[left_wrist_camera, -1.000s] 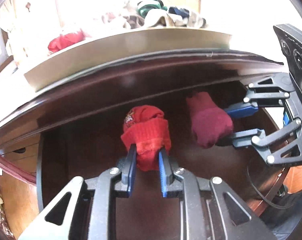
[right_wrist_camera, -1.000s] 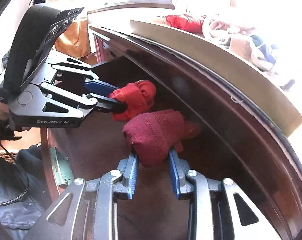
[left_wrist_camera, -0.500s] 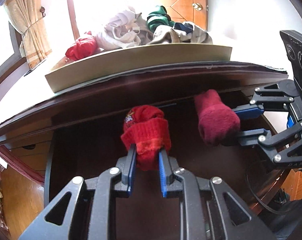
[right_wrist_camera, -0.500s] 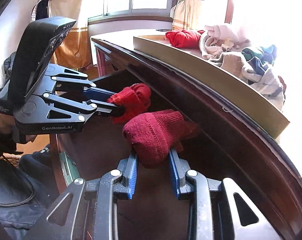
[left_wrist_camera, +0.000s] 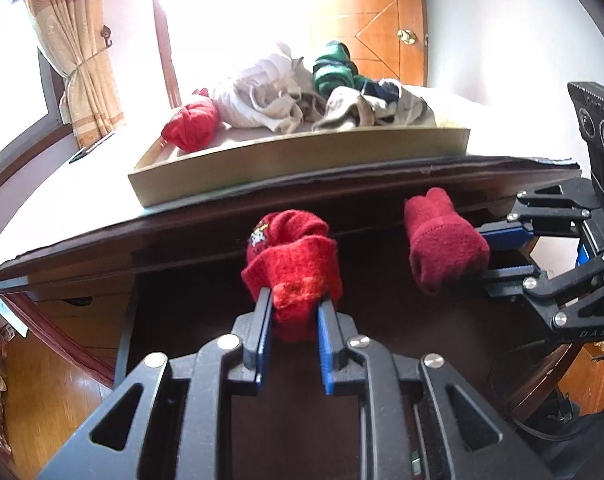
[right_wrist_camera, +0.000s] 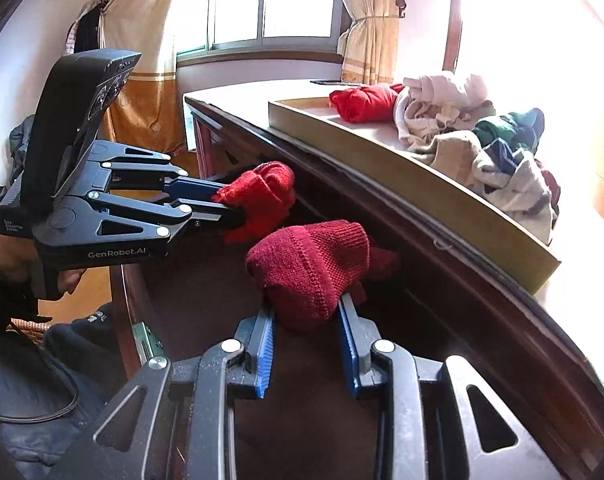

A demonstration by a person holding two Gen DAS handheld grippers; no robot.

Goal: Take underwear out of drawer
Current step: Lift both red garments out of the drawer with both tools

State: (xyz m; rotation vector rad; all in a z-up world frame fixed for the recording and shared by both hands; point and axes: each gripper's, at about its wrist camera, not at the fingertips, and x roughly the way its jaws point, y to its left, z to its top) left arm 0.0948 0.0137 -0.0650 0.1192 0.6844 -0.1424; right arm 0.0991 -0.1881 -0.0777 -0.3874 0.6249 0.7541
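Both grippers have risen since the earlier frames, so that the tray on the desk top, then seen edge-on, now shows its floor and its load.

Left wrist view: left gripper [left_wrist_camera: 293, 314] pinching a bright red bundle [left_wrist_camera: 292, 268] between its blue pads, held above the open drawer [left_wrist_camera: 381, 320] and just below the desk's front edge; the bundle's long axis runs away from the camera, its rolled end with a small printed emblem pointing up towards the desk [left_wrist_camera: 82, 200]; right gripper [left_wrist_camera: 497, 254] entering from the right, clamped on a dark red bundle [left_wrist_camera: 441, 240] whose narrow end points up and left; shallow tray [left_wrist_camera: 302, 160] on the pale desk top, holding a red roll [left_wrist_camera: 192, 124] and a heap of white, green and grey clothes [left_wrist_camera: 321, 96]; curtain [left_wrist_camera: 78, 52] and bright window behind, wooden door [left_wrist_camera: 381, 20] at the back, wooden floor [left_wrist_camera: 54, 392] lower left.

Right wrist view: right gripper [right_wrist_camera: 306, 320] pressed onto the dark red bundle [right_wrist_camera: 309, 264], its long axis slanting up and right towards the desk edge; left gripper [right_wrist_camera: 222, 204] coming in from the left, gripped by a hand [right_wrist_camera: 6, 256], its pads closed on the bright red bundle [right_wrist_camera: 262, 196] just beyond and touching or nearly touching the darker one; tray [right_wrist_camera: 421, 184] along the desk top at right; window [right_wrist_camera: 262, 0] and curtains behind.
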